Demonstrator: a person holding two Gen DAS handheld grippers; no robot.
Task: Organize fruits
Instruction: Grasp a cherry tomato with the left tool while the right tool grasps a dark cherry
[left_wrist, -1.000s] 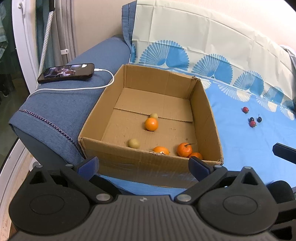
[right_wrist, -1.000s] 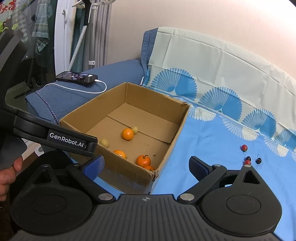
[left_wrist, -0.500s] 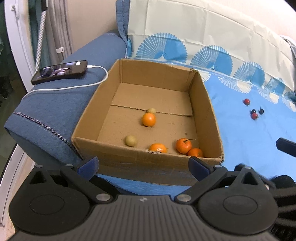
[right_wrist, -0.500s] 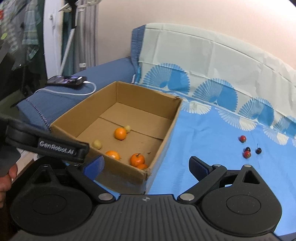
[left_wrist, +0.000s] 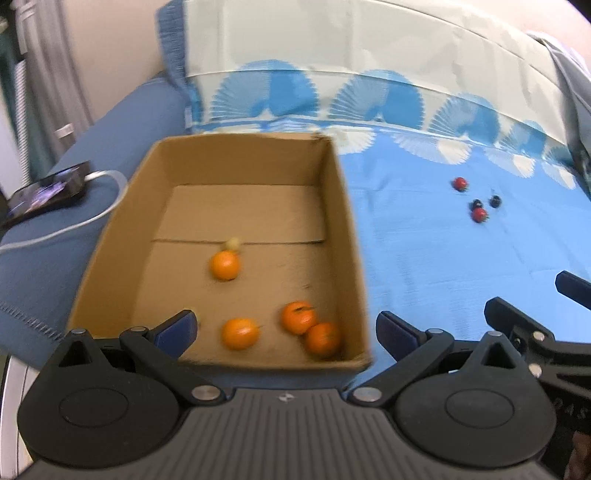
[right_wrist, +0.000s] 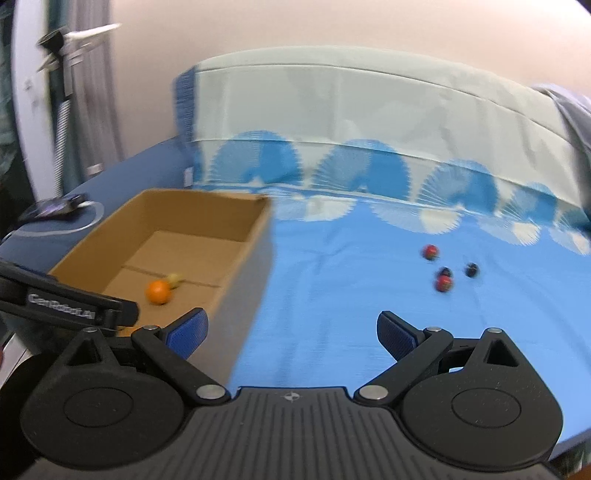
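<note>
Both claws are spread wide with nothing in them. The left claw (left_wrist: 286, 328) hangs over the near edge of the box (left_wrist: 347, 236), and the right claw (right_wrist: 291, 332) is over the blue sheet (right_wrist: 332, 314), with the box off to its left.

Fruit count from the left view: four oranges in the box. One orange (left_wrist: 224, 265) sits ahead of the claw near the middle, with one small yellowish fruit (left_wrist: 232, 243) touching it on the far side. The other three oranges (left_wrist: 300, 317) are right by the near wall, between the claw's fingers, two of them touching in the right corner. It's blurry, so I can't say if anything hides behind the left finger.

Out on the sheet, ahead and right of both claws, there are four berries (right_wrist: 443, 282): two red, two dark, in a loose bunch, well apart from the box.

Far left of the claws, one phone (left_wrist: 44, 192) with one white cable (left_wrist: 107, 184) plugged in lies on the armrest (left_wrist: 122, 140).
</note>
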